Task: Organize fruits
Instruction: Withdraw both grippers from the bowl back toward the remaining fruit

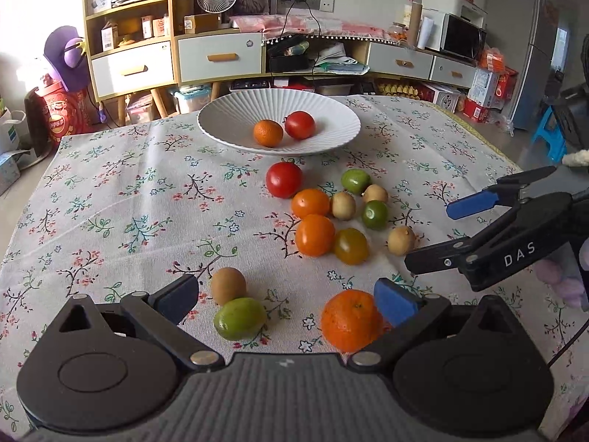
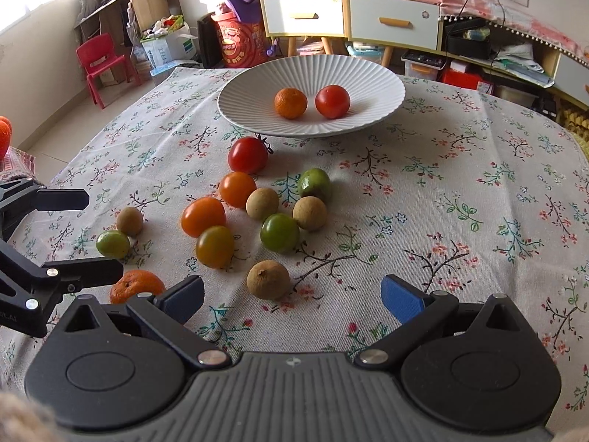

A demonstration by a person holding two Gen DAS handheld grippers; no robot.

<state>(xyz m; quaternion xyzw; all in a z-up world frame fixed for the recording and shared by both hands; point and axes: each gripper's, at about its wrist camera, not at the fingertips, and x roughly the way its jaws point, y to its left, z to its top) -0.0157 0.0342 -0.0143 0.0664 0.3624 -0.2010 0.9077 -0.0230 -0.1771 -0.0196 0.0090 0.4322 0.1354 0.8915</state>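
Observation:
A white ribbed plate (image 1: 221,125) (image 2: 243,110) at the far side holds a mandarin (image 1: 268,133) and a red tomato (image 1: 299,125). Several tomatoes, green fruits and brown fruits lie in a cluster on the floral cloth, among them a red tomato (image 1: 283,179) (image 2: 247,155). My left gripper (image 1: 287,296) is open, with a mandarin (image 1: 350,320) against its right pad, and a green fruit (image 1: 239,318) and a brown fruit (image 1: 228,285) between the fingers. My right gripper (image 2: 292,296) is open and empty; a brown fruit (image 2: 268,280) lies just ahead of it.
The floral tablecloth (image 1: 110,199) covers the table. The right gripper (image 1: 434,235) reaches in from the right in the left wrist view; the left gripper (image 2: 95,234) shows at the left in the right wrist view. Cabinets and clutter stand behind the table.

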